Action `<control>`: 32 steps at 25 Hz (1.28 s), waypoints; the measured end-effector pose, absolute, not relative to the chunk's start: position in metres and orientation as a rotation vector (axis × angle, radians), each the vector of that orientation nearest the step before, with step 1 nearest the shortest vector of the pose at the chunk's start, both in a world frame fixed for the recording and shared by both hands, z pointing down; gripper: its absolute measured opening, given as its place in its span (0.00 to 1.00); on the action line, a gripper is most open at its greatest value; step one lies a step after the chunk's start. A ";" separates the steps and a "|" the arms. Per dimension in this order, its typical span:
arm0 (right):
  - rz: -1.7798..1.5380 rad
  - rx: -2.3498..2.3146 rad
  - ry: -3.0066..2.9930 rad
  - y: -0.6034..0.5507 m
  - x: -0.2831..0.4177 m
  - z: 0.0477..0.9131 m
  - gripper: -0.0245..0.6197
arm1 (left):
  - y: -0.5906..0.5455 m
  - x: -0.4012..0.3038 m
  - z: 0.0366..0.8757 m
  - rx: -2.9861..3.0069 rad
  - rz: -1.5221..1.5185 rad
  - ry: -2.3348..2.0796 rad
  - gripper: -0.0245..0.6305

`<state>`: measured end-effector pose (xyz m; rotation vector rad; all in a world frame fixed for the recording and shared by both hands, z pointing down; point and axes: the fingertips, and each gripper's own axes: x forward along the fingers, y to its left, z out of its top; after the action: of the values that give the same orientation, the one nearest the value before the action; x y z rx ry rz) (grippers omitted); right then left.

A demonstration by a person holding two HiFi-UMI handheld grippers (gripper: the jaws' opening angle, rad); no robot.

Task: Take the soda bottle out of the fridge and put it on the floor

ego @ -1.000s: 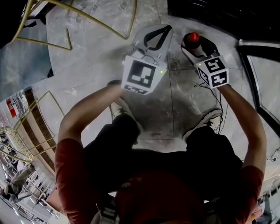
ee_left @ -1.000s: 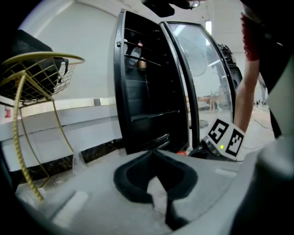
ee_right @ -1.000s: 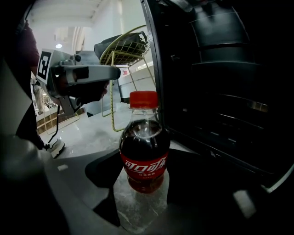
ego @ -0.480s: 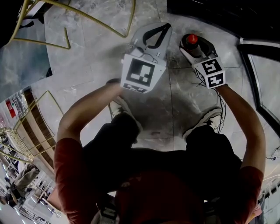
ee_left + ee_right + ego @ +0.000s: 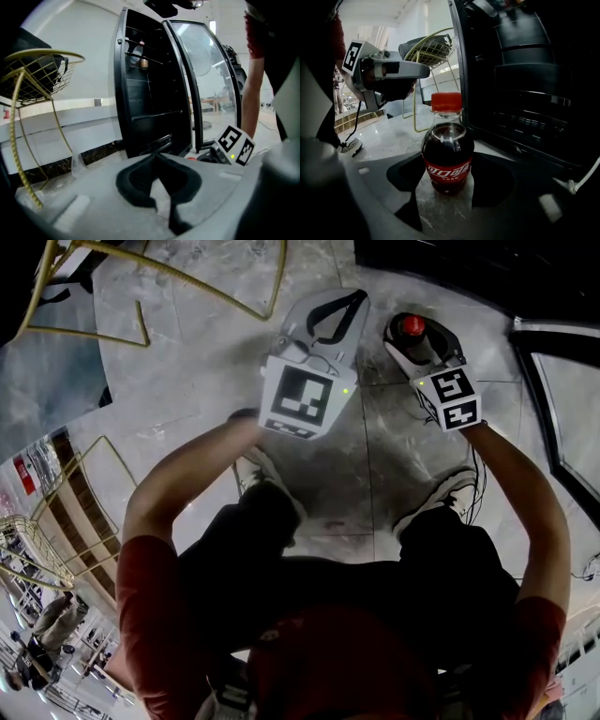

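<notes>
Standing on a pale marble floor (image 5: pixel 187 381) in white shoes (image 5: pixel 448 495), both arms reaching forward and down. Holding the left gripper (image 5: pixel 359 300) out over bare floor, jaws pressing together at the tips, nothing between them. Holding the right gripper (image 5: pixel 419 345) just beside it, lower and closer to the floor, clamping the bottle (image 5: pixel 447 154) between its pads, squeezing the belly from both sides at the level of the red label. Carrying the bottle upright, red cap on top, dark soda filling it up to the shoulder. Bringing its base right down at the marble, outside the fridge (image 5: pixel 145 93) and just in front of its lower edge; showing no clear gap under the base, yet not showing plain contact with the floor either. Facing the black fridge beyond, its glass door (image 5: pixel 206 79) standing wide open, dark shelves running across the inside, something small sitting on an upper shelf, too small to make out. Standing farther off to the left, a gold wire basket (image 5: pixel 37 75) on thin legs, rising against a white wall.
</notes>
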<state>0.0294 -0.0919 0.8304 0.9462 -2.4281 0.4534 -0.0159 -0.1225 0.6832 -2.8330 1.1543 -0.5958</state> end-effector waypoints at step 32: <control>0.597 0.958 -2.444 -0.092 0.035 0.832 0.68 | -0.124 -0.017 0.685 -2.831 -0.603 1.165 0.04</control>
<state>0.0348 -0.0922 0.8323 0.9579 -2.4437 0.5971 -0.0174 -0.1243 0.6849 -2.8306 1.1652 -0.6029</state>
